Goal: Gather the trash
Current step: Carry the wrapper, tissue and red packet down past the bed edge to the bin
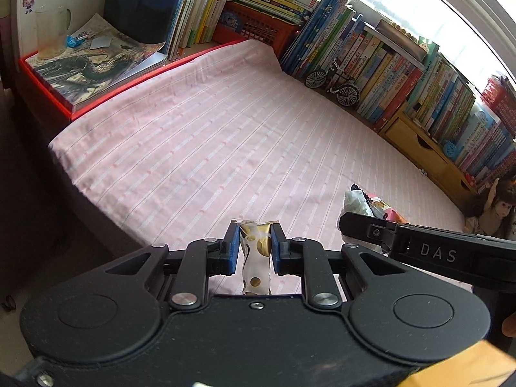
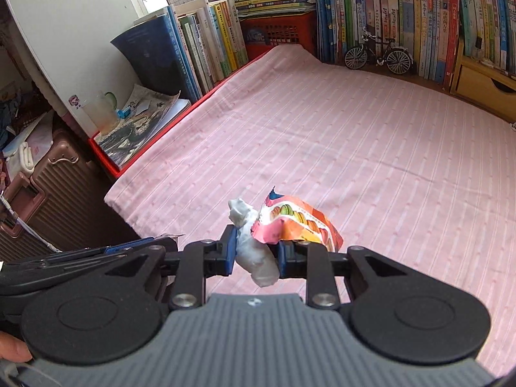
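My left gripper (image 1: pixel 255 244) is shut on a white wrapper with gold dots (image 1: pixel 256 258), held upright between its blue pads above the pink striped bedsheet (image 1: pixel 209 135). In the right wrist view my right gripper (image 2: pixel 254 251) is shut on a crumpled white tissue (image 2: pixel 254 251) together with a pink and orange macaron snack bag (image 2: pixel 298 224), which sticks out above the right finger. In the left wrist view, the right gripper's finger (image 1: pixel 367 224) shows at the right edge with that trash (image 1: pixel 358 201) behind it. The left gripper's finger (image 2: pixel 129 246) lies to the left in the right wrist view.
Rows of books (image 2: pixel 403 16) line the far side of the bed, with a model bicycle (image 2: pixel 377 54) and a red crate (image 2: pixel 277 32) in front. A red tray with magazines and a clear jug (image 1: pixel 53 32) sits at the left corner. A suitcase (image 2: pixel 48 190) stands beside the bed. A doll (image 1: pixel 496 206) lies at the right.
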The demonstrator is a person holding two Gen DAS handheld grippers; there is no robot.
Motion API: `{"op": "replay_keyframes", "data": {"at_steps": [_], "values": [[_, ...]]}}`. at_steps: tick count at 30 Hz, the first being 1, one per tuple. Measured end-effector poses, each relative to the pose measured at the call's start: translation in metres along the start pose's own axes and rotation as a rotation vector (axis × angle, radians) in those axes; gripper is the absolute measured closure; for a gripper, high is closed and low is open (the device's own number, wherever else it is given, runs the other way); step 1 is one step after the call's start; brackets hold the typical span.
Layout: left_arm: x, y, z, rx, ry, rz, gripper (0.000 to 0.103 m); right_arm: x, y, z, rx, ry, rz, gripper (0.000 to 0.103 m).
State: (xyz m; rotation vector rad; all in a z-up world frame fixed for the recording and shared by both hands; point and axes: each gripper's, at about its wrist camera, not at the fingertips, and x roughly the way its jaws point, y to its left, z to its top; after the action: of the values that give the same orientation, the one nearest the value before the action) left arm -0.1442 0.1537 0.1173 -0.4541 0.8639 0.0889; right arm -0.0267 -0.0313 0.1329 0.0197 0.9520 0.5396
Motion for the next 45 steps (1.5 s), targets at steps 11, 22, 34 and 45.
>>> {"op": "replay_keyframes", "data": {"at_steps": [11, 22, 34, 45], "values": [[-0.014, 0.034, -0.055, -0.010, 0.092, 0.025, 0.084, -0.003, 0.038, -0.064, 0.005, 0.082, 0.020, 0.073], [-0.003, 0.056, -0.088, -0.052, 0.167, 0.092, 0.084, 0.019, 0.046, -0.100, 0.017, 0.170, 0.076, 0.072], [0.053, 0.090, -0.123, 0.075, 0.334, 0.062, 0.084, 0.044, 0.041, -0.153, 0.131, 0.199, 0.020, 0.072], [0.121, 0.104, -0.160, 0.184, 0.504, -0.004, 0.084, 0.087, 0.042, -0.204, 0.277, 0.256, -0.086, 0.071]]}}
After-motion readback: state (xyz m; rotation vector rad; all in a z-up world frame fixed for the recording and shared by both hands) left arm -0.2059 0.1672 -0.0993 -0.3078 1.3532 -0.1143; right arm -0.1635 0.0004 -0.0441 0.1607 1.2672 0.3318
